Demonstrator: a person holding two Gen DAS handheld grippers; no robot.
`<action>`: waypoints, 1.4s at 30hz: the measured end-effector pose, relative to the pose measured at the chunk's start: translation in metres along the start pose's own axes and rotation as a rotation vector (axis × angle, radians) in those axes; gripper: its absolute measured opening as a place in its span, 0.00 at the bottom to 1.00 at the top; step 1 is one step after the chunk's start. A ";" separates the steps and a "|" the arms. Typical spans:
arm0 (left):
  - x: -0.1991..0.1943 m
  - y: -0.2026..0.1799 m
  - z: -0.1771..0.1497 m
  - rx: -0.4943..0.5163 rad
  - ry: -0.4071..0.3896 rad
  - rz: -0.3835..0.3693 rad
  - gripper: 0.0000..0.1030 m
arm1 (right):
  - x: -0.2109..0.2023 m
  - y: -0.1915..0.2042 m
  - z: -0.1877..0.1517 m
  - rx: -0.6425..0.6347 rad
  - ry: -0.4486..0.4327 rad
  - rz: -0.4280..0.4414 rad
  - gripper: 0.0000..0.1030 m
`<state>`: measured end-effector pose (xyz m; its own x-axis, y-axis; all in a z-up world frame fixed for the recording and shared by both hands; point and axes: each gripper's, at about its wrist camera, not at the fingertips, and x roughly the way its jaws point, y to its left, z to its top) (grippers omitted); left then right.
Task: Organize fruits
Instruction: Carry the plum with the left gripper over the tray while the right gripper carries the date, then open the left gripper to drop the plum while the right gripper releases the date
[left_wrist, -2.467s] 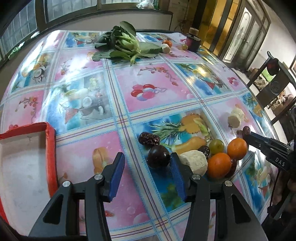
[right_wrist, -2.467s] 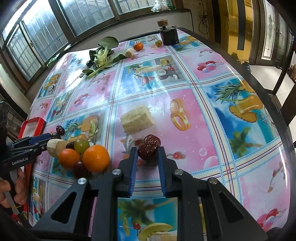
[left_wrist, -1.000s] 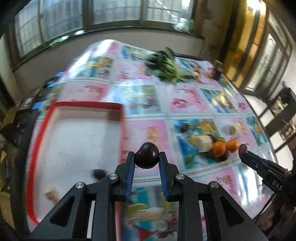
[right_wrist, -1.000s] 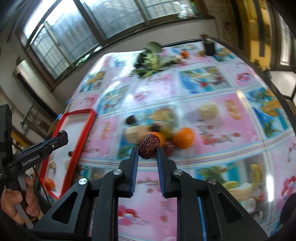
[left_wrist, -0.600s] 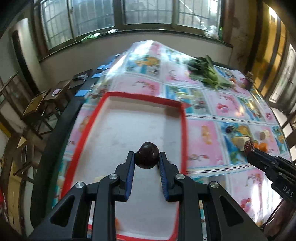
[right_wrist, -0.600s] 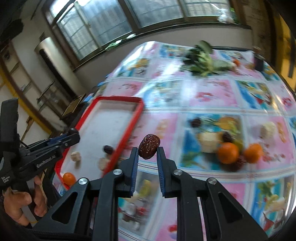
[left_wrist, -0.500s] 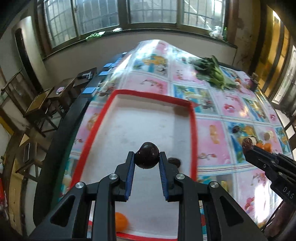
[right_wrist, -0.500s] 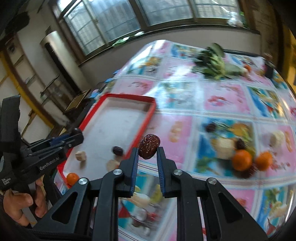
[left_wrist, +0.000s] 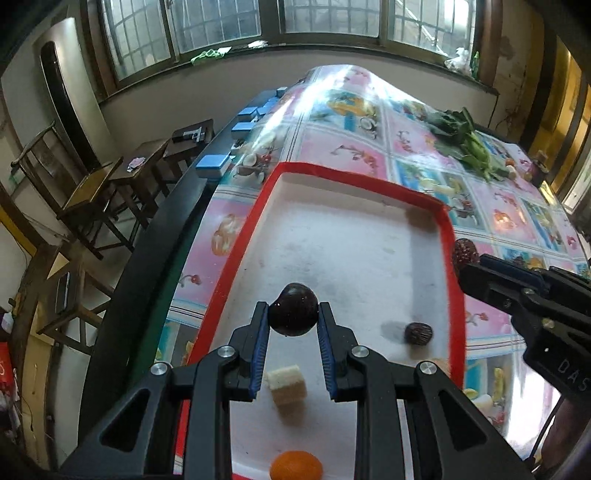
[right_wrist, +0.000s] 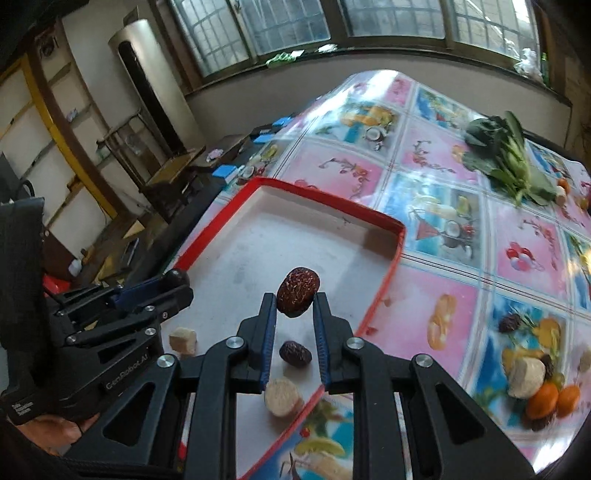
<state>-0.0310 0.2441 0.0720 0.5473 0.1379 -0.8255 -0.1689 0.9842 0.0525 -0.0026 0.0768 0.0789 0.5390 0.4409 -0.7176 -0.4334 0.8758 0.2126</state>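
Note:
My left gripper (left_wrist: 293, 314) is shut on a round dark purple fruit (left_wrist: 293, 312), held above the red-rimmed white tray (left_wrist: 354, 177). My right gripper (right_wrist: 294, 308) is shut on a wrinkled red date (right_wrist: 297, 291), also over the tray (right_wrist: 332, 201); it shows at the right of the left wrist view (left_wrist: 466, 254). In the tray lie a date (left_wrist: 418, 333), a pale cube (left_wrist: 287, 382) and an orange (left_wrist: 295, 466). From the right wrist view I see that date (right_wrist: 294, 353), a pale round slice (right_wrist: 282, 398) and the cube (right_wrist: 183, 338).
A pile of fruit remains on the patterned tablecloth at the right: oranges (right_wrist: 552, 402), a pale chunk (right_wrist: 526, 376), a date (right_wrist: 509, 323). Leafy greens (right_wrist: 506, 158) lie at the far end. The table's left edge drops to wooden chairs (left_wrist: 122, 192). A hand (right_wrist: 48, 428) holds the left gripper.
Both grippers have carried their fruit from the pile leftward and now hover lower over the tray. The tray's contents have come into closer view.

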 end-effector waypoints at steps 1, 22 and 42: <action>0.003 0.000 0.001 0.004 0.002 0.002 0.24 | 0.006 0.000 0.001 -0.006 0.009 -0.003 0.21; 0.041 -0.005 -0.004 0.030 0.071 0.005 0.24 | 0.054 -0.010 -0.006 -0.020 0.101 -0.052 0.21; 0.049 -0.010 -0.005 0.037 0.080 0.061 0.32 | 0.054 -0.013 -0.010 0.004 0.095 -0.057 0.28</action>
<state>-0.0066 0.2408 0.0288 0.4696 0.1895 -0.8623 -0.1686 0.9780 0.1231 0.0253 0.0869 0.0306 0.4916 0.3698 -0.7884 -0.4006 0.8999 0.1723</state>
